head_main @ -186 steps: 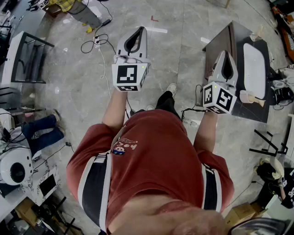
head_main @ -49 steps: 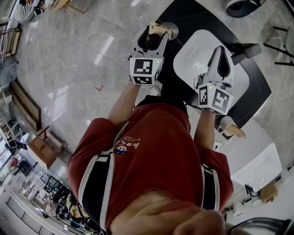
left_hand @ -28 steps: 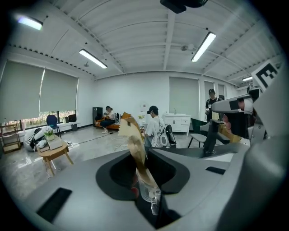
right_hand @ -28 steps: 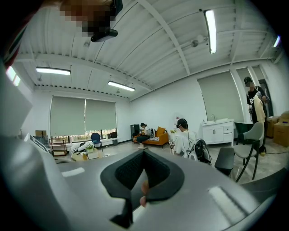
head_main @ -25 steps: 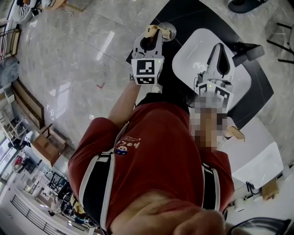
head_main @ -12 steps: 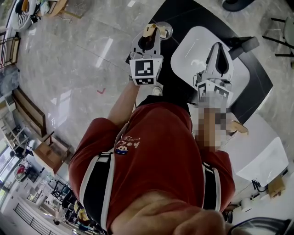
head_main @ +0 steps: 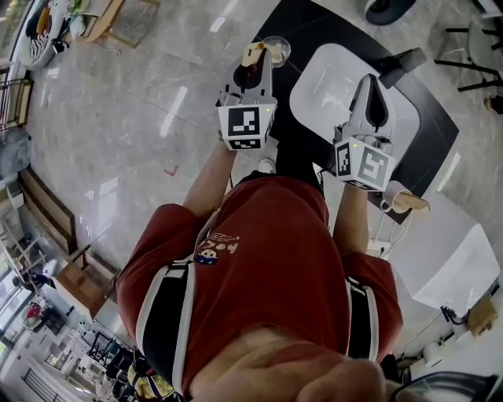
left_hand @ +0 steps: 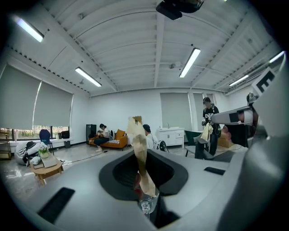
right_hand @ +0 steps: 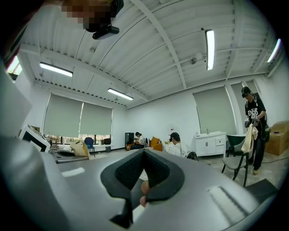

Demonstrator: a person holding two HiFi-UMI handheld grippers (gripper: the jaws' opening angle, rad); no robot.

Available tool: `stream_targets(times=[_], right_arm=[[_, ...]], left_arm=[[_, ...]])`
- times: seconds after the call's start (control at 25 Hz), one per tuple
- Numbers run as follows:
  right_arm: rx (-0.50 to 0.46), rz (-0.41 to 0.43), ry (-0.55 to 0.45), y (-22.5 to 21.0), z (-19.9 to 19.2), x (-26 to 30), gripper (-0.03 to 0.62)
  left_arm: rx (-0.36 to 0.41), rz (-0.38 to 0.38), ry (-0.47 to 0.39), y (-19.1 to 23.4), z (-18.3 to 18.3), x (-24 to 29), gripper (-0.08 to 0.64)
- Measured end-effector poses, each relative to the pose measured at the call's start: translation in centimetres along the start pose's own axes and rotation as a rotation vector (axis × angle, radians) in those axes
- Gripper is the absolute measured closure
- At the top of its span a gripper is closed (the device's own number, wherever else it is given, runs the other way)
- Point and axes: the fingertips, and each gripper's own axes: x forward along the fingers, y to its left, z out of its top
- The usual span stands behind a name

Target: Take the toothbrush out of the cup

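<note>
big open room: white beamed ceiling [left_hand: 135, 45], strip lights [left_hand: 192, 61], glossy grey floor [head_main: 134, 110]. black surface [head_main: 310, 23] carries a white rounded basin [head_main: 330, 86]. writing: chest print [head_main: 214, 250] on the red shirt [head_main: 267, 259] is too small to read; marker cubes [head_main: 246, 126] show only black-white squares. left tool [left_hand: 149, 214]: jaws have just been closing, clamped on the clear cup [head_main: 277, 49] by the surface's left edge. toothbrush [left_hand: 137, 144] stands tilted in that cup. right tool [right_hand: 131, 212]: jaws together, empty.
</note>
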Motion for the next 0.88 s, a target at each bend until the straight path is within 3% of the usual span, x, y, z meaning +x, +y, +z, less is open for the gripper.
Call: stream_targets(times=[0.48, 0.88], right_arm=[[-0.053, -0.044, -0.074, 2.1, 2.9, -7.2, 0.583], [-0.066, -0.092, -0.094, 4.0, 3.7, -13.9, 0.583]], left_arm=[[0.003, -0.036, -0.119, -1.0, 3.1, -6.6, 0.513], [0.012, -0.092, -0.156, -3.0, 3.5, -12.7, 0.514]])
